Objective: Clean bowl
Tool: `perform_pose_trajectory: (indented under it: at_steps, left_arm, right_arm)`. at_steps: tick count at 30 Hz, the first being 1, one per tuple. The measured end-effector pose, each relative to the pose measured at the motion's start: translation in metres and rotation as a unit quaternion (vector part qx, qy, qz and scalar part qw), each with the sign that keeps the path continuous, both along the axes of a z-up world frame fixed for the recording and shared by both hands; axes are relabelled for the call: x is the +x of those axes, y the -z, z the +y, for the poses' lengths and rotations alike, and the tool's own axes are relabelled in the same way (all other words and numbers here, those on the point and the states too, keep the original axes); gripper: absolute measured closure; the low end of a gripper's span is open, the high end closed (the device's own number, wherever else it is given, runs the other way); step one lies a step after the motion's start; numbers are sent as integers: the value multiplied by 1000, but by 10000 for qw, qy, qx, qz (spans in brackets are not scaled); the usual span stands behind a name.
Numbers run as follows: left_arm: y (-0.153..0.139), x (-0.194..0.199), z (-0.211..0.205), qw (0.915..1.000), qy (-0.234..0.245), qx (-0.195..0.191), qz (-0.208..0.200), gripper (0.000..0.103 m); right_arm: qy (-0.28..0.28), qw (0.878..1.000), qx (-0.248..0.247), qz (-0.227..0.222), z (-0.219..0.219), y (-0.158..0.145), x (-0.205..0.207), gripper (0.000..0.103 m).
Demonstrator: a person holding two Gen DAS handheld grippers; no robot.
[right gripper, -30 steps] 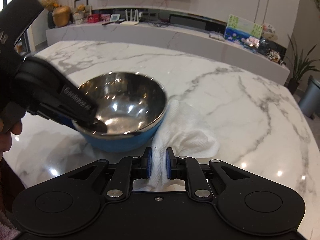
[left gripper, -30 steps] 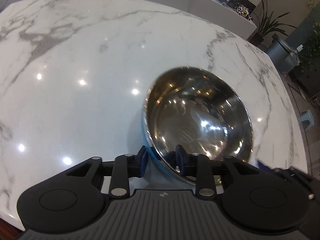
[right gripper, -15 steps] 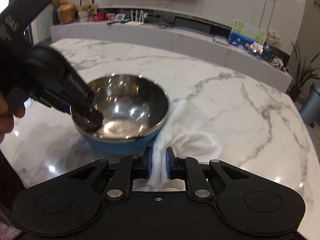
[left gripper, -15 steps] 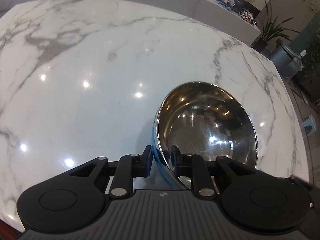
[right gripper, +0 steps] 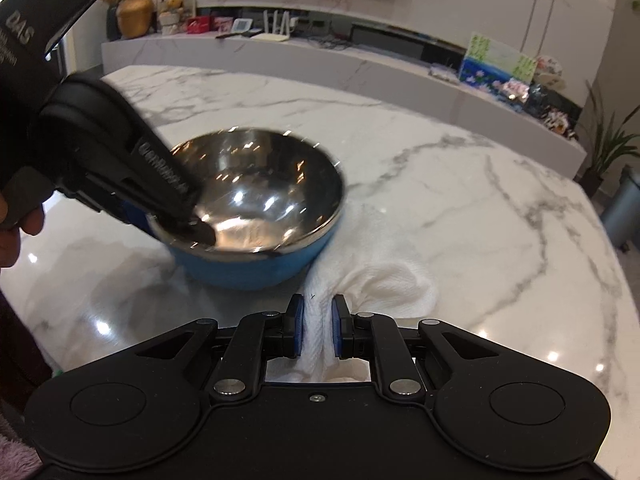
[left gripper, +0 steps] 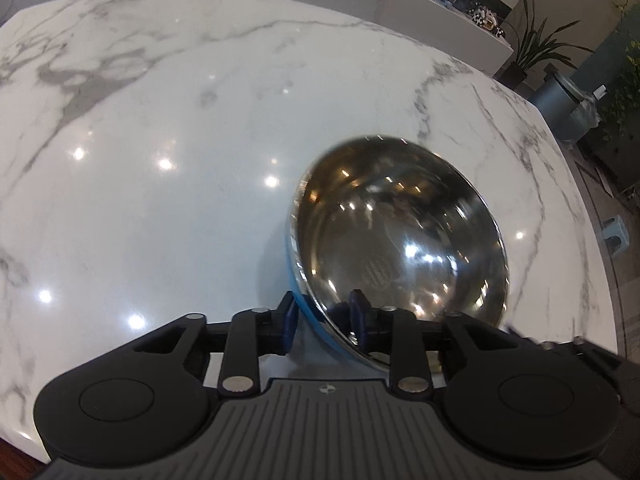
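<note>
A steel bowl (left gripper: 400, 248) with a blue outside sits on the white marble table (left gripper: 160, 100), blurred with motion. My left gripper (left gripper: 322, 318) straddles its near rim, one pad on the blue outer wall and one inside. Its jaws are closing and pinch the wall. The right wrist view shows that gripper (right gripper: 188, 224) reaching into the bowl (right gripper: 260, 196) from the left, held by a person's hand (right gripper: 16, 224). My right gripper (right gripper: 317, 320) is shut on a bunched white cloth (right gripper: 384, 280), which lies on the table against the bowl's right side.
The marble table (right gripper: 500, 208) spreads wide behind and to the right of the bowl. A long white ledge (right gripper: 360, 68) with pictures and ornaments runs behind it. A grey bin (right gripper: 624, 208) and a plant (left gripper: 532, 44) stand off the right end.
The bowl has shifted a little and now shows motion blur. My left gripper's jaws have drawn in on its rim. The right gripper still holds the cloth in the same spot.
</note>
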State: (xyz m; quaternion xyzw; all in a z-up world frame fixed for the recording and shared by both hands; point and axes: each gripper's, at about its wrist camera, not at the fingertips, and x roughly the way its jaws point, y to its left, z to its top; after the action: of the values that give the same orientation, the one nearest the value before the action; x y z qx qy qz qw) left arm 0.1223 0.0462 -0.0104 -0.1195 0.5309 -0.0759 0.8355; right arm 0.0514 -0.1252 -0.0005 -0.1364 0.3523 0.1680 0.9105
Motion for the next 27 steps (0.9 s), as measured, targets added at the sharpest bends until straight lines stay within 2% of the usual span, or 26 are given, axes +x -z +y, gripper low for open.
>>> perform_pose_trajectory:
  at_steps: [6,12,14,16,19,24,27]
  left_arm:
    - [-3,6,2,9999,-57,77,-79,88]
    - [-2,6,3,9999,-111,-6,-61,88]
    - [0,5,4,9999,-153,-80,11,85]
    - [2,4,5,9996,-195,-154,93,76]
    - [6,2,2,9995,-183,-183,182,71]
    - [5,0,-4,9997,-63,-164,159,71]
    - [3,0,-5,9999,4,-46,99,76]
  right_arm:
    - [-38,9998,68,-180,-2,-10,-1,91]
    - [-260,9996,-71,18,11,2,-5,91]
    - [-320,9994,-101,126,15,7,-7,90]
    - [-357,9991,-119,190,16,11,-8,91]
    - [-354,9991,-143,192,16,12,-8,91]
    - [-302,9993,-171,129,13,11,-8,91]
    - [-220,9996,-155,10,9,6,-7,91]
